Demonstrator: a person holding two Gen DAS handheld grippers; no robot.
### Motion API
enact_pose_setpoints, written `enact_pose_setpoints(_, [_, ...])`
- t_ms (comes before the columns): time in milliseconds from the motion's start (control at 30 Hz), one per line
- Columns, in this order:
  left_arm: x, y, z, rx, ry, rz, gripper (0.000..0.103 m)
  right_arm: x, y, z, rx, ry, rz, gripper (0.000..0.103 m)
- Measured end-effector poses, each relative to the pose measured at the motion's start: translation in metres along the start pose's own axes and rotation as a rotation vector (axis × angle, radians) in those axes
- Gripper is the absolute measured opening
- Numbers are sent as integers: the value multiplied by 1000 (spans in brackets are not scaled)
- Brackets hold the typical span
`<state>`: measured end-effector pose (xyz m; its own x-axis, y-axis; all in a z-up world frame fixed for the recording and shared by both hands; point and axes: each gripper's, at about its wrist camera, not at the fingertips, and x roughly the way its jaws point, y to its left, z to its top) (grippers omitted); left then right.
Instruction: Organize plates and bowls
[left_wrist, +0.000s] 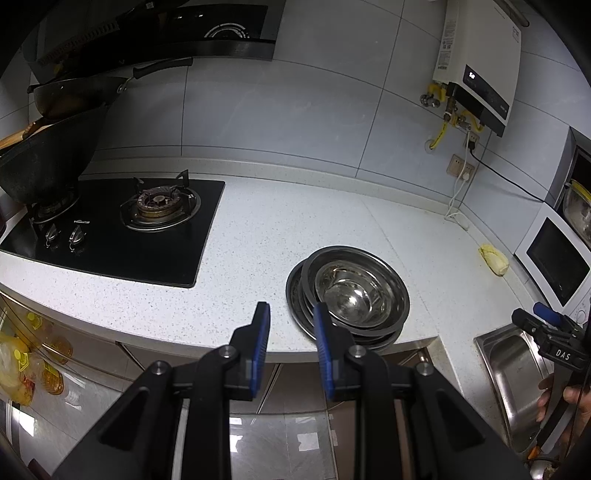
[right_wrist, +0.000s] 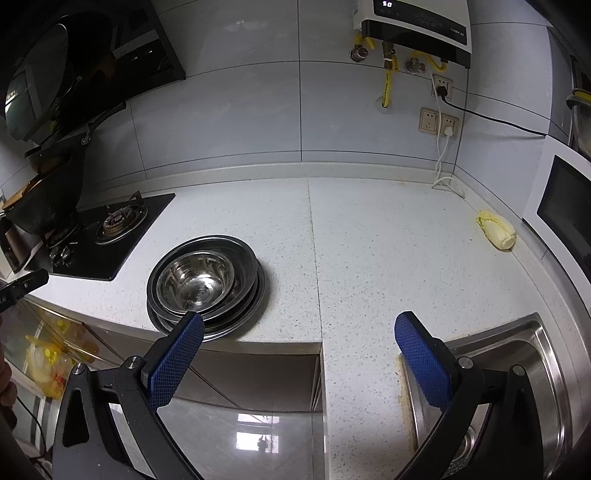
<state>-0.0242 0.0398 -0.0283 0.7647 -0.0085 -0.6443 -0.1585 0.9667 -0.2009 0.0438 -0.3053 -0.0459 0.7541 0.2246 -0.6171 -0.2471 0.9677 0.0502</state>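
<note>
stack of steel plates and bowls (left_wrist: 349, 291) sits on the table (left_wrist: 258, 229), near its front edge, between the gas hob (left_wrist: 110, 229) and the sink (left_wrist: 513, 369). looks already nested, so i'd judge the task at or near done.

left gripper (left_wrist: 291, 325): jaws apart with a narrow gap, nothing between them, held short of the stack's near rim. right gripper (right_wrist: 299, 332): jaws wide apart, empty, off the front of the table between stack and sink.

risks:
- stack is close to the table's front edge and slightly off-centre; a nudge from either gripper coming in low could slide it off.
- polished steel on steel, so a pinch on one rim could slip or drag the bowl under it along.
- left jaws are too narrow to straddle more than a rim; closing on the wrong layer lifts several at once.

counts:
- stack: 1. two bowls clearly on top, several flatter plates under them; exact plate count i can't tell from the overlapping rims.
- burners: 2, one under a dark wok (left_wrist: 40, 170).
- yellow lump (left_wrist: 493, 258) by the back corner: 1, can't identify it.
- microwave (left_wrist: 554, 258): 1.
</note>
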Motion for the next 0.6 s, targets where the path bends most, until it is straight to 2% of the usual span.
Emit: enact_pose_setpoints(600, [-12,-8,-5,-9,-15,3,23,3,1,-1,-1,9,14,101])
